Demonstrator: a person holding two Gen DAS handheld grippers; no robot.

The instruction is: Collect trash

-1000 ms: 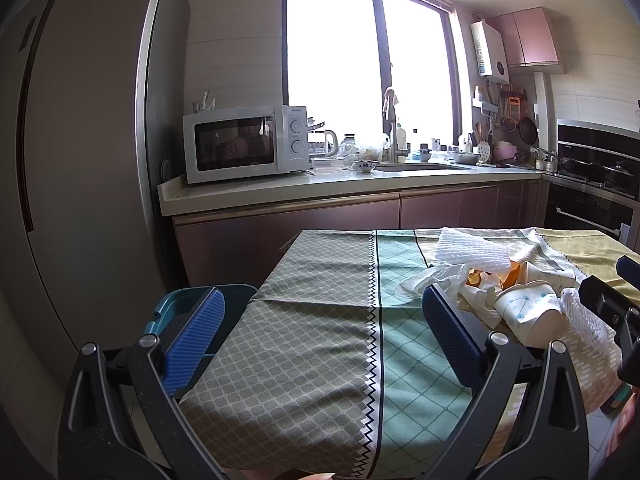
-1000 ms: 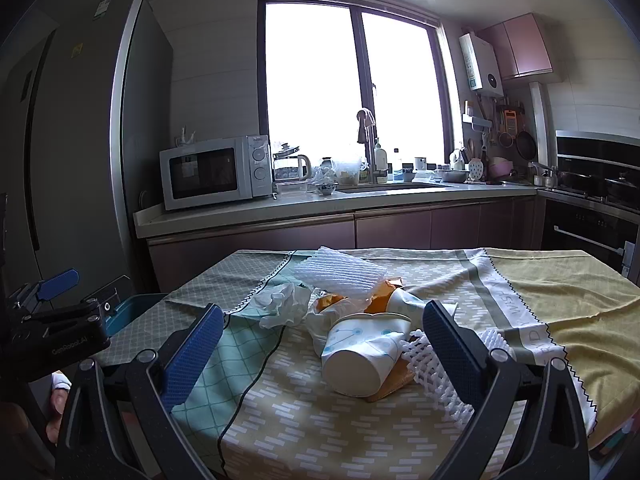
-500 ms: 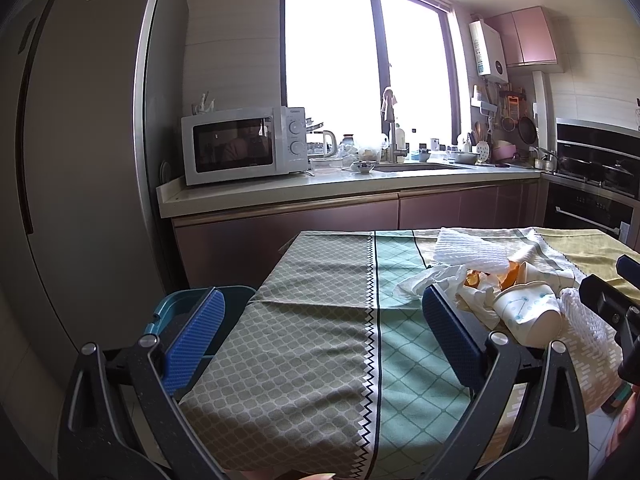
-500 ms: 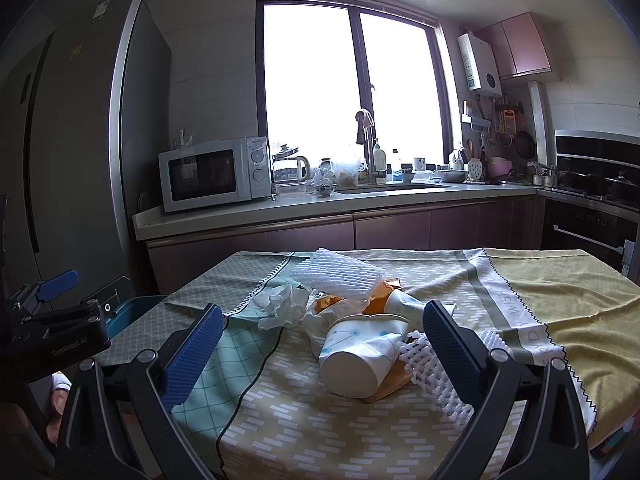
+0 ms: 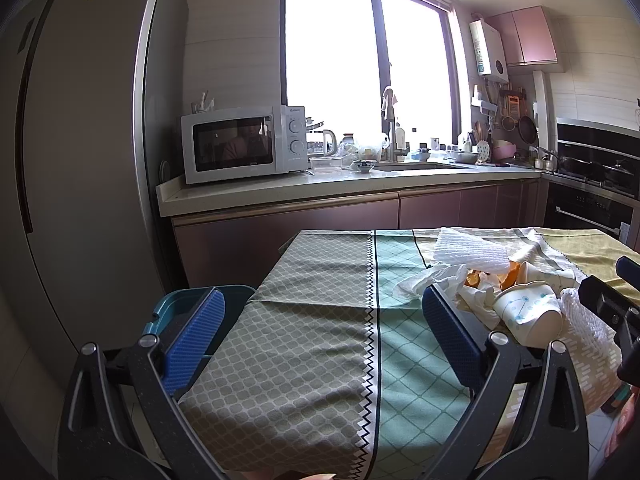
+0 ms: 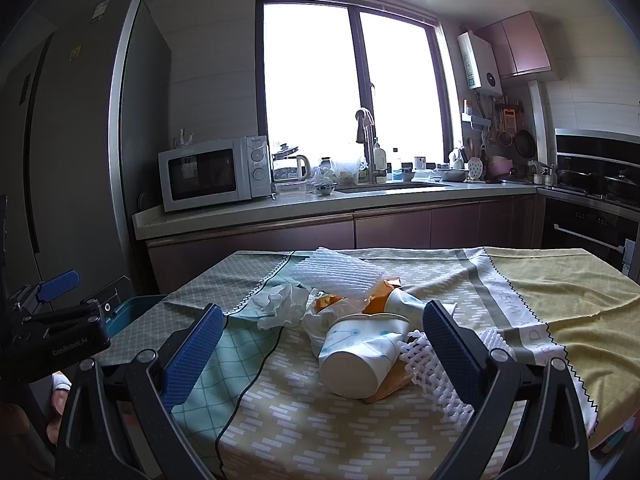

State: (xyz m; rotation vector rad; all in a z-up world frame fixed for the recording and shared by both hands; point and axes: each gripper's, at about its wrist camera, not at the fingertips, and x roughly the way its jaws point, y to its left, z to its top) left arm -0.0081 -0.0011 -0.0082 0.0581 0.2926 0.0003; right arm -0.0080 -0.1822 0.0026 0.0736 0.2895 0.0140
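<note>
Left hand-held gripper, blue pads spread wide and empty, over the grey-green end of the tabletop. Just beyond its left pad, off the table edge, a teal bin. Further right, on the cloth, the trash pile: crumpled white tissue, white foam sheet over orange peel, a paper cup lying on its side with its base toward the camera, white foam netting beside it. Right hand-held gripper, jaws likewise wide apart and empty, framing cup and netting without touching them.
</note>
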